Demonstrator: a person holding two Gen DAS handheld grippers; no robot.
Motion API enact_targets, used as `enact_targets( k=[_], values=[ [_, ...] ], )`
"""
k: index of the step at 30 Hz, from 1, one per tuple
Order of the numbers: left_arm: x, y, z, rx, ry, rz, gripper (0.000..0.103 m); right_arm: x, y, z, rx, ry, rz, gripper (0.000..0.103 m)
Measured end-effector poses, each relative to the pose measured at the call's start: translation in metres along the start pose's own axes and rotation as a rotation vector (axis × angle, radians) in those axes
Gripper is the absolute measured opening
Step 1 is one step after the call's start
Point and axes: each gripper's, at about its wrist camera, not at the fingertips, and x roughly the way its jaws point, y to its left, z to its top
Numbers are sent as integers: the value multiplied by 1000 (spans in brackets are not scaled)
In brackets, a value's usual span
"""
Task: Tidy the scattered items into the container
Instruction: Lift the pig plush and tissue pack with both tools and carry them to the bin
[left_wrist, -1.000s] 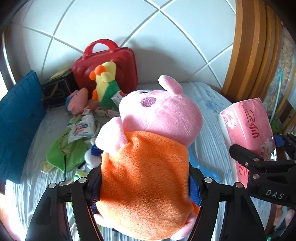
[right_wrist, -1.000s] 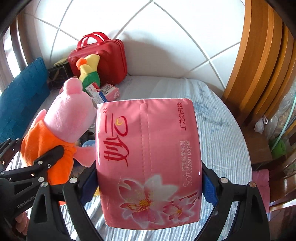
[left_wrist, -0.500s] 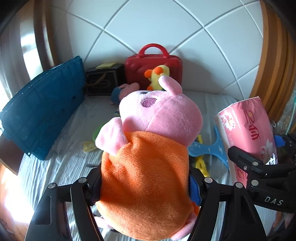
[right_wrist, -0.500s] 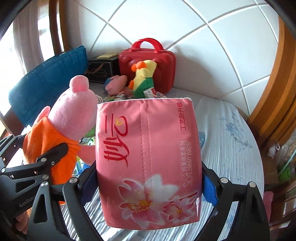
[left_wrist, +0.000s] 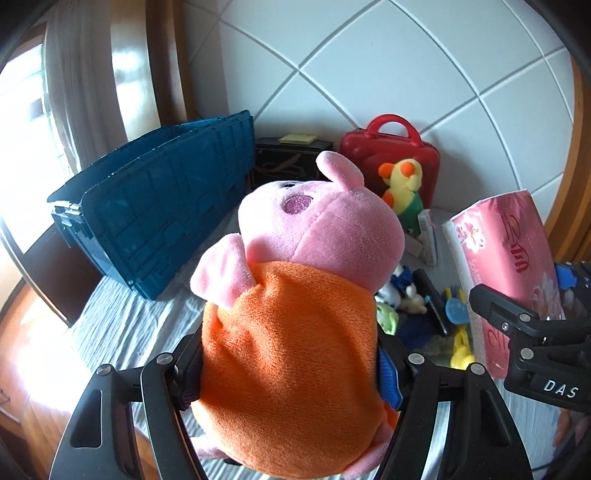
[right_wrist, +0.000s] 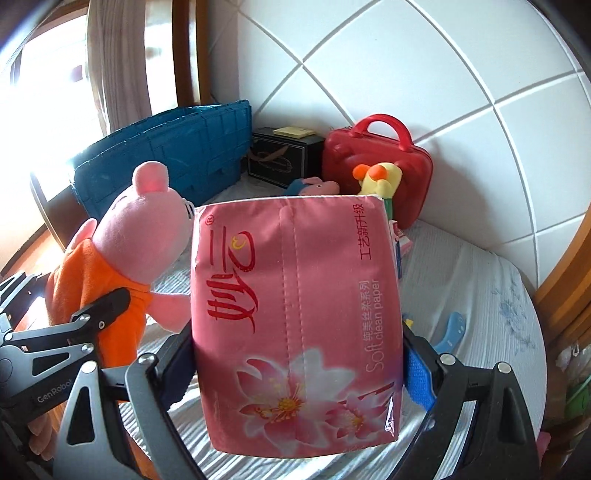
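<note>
Right now you carry two items at once: your left gripper (left_wrist: 290, 373) has its fingers clamped on the orange body of the pink pig plush (left_wrist: 295, 295), and your right gripper (right_wrist: 297, 365) pinches the pink tissue pack (right_wrist: 295, 317) by its sides. Both are held above the table, not yet in the blue crate (left_wrist: 155, 206), which stands ahead and to the left of both sets of fingers; its inside is hidden. Beyond your fingertips, the yellow duck plush (left_wrist: 402, 188), a smaller pig plush (right_wrist: 314, 186), hangers and small bits lie loose.
</note>
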Motion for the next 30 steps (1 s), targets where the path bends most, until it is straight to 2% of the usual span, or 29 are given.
enact_targets(
  k=[9, 16, 24, 30],
  values=[
    [18, 95, 21, 66, -38, -45, 73, 17, 92, 45, 29, -58, -55, 92],
    [33, 143, 51, 68, -69, -81, 73, 30, 144, 72, 65, -80, -85, 92],
    [35, 174, 106, 27, -164, -76, 73, 45, 160, 110, 15, -121, -72, 92],
    [45, 233, 156, -6, -224, -39, 73, 63, 185, 156, -25, -145, -53, 92]
  ],
)
